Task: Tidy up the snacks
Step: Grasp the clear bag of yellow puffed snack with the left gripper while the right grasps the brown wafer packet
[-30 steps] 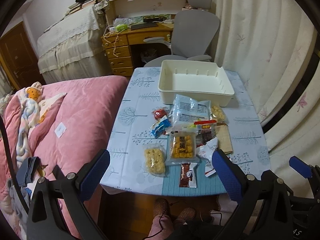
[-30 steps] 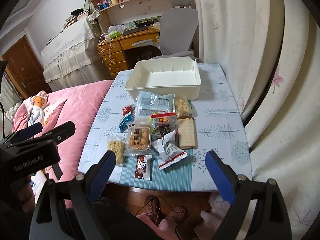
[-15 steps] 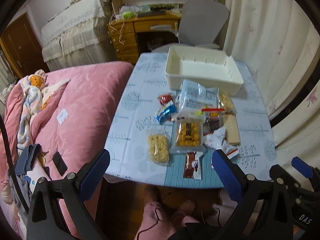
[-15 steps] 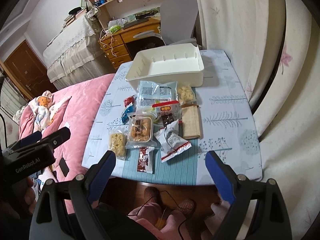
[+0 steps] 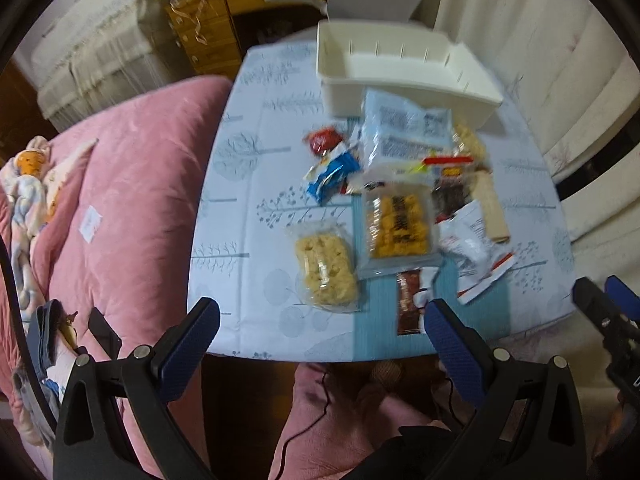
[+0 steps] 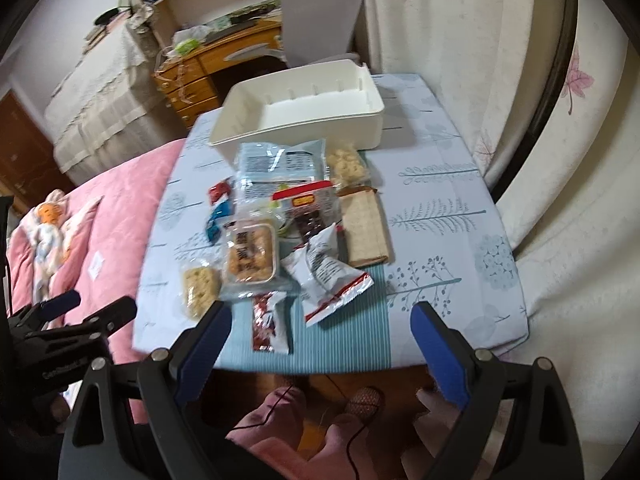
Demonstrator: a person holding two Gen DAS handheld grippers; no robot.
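With every snack packet (image 6: 276, 236) lying loose on the bench (image 6: 448, 208) just in front of the empty white bin (image 6: 304, 108), the approach step is judged in hand, both the left gripper (image 5: 320, 336) and the right gripper (image 6: 320, 340) being held with jaws spread and nothing pinched, so a descent onto one near packet is called for next.

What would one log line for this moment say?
left gripper: open, empty | right gripper: open, empty | snacks: on table | white bin: empty

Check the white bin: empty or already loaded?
Empty. The white bin shows a bare floor in both views; all snack packets lie on the table in front of it.
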